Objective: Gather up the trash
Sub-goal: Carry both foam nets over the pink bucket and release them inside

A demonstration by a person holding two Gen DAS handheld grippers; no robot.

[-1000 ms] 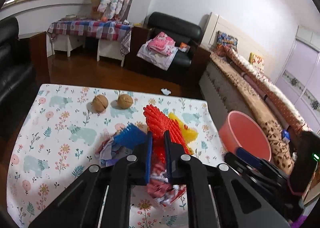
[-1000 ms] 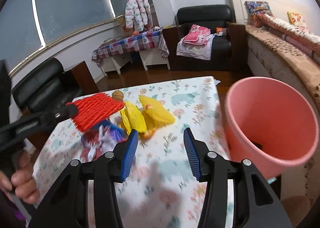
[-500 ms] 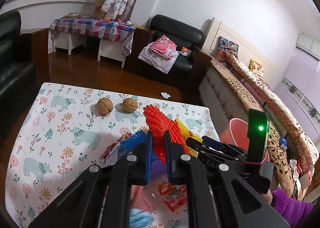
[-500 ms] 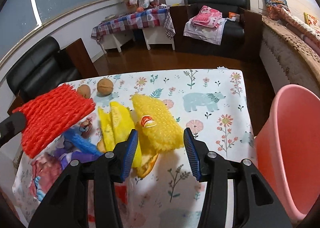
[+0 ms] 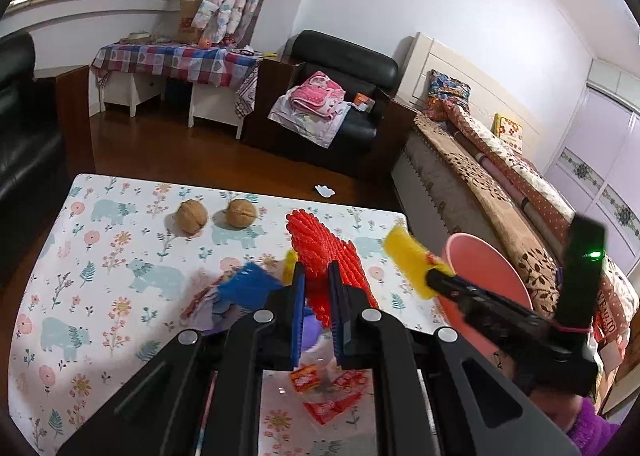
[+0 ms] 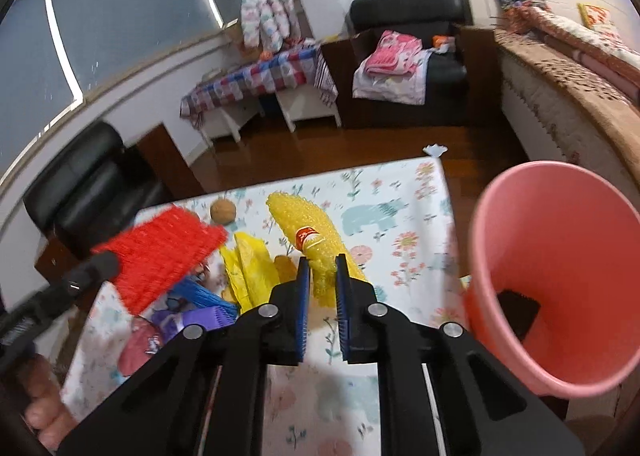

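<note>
Your right gripper [image 6: 322, 276] is closing its fingers on the near end of the yellow foam fruit net [image 6: 310, 234] above the desk [image 6: 400, 208] beside the pink bin [image 6: 560, 276], while your left gripper [image 5: 317, 292] is clamped on the red foam net [image 5: 324, 246]; both are featherlight, squashy and springy, so pinch deep.

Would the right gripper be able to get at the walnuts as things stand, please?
Probably not at once: the right gripper has its jaws closing on the yellow foam net, and the walnuts lie beyond the trash pile.
</note>
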